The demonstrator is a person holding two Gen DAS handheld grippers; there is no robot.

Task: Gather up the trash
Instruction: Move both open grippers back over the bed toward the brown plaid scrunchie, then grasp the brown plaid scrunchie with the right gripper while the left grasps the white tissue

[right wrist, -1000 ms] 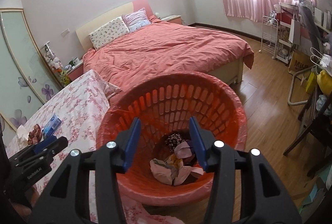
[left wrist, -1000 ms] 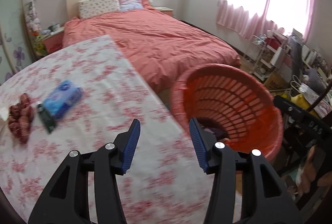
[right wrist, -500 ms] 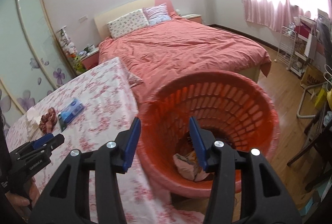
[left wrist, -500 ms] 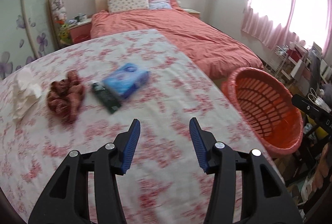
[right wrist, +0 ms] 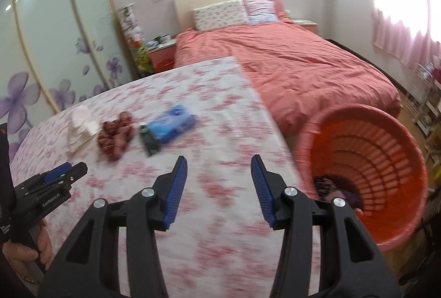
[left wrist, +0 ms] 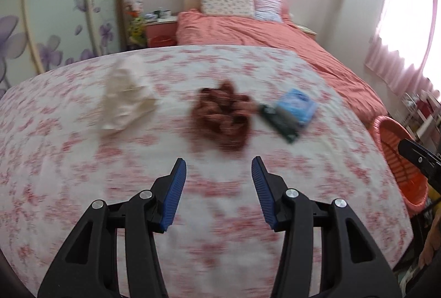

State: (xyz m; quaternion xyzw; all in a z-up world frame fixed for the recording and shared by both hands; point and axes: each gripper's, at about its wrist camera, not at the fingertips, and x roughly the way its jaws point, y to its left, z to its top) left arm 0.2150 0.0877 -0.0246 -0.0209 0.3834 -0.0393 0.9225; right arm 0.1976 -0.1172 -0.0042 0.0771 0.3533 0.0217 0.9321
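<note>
Both my left tongs (left wrist: 218, 182) and right tongs (right wrist: 217, 182) gape empty over the floral desk (right wrist: 220, 110), where trash lies: white tissue (left wrist: 125, 99), reddish clump (left wrist: 223, 116), blurred-label blue pack (right wrist: 172, 127), beside the orange basket (right wrist: 386, 149).

Coral bed (right wrist: 289, 61), floral wardrobe doors (right wrist: 55, 36), pink-curtained bright window (right wrist: 405, 8)

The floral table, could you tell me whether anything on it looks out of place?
Yes: a crumpled white tissue, a reddish-brown clump too blurred to identify, a dark green packet and a blue tissue pack lie loose on the tablecloth, outside the orange basket.
</note>
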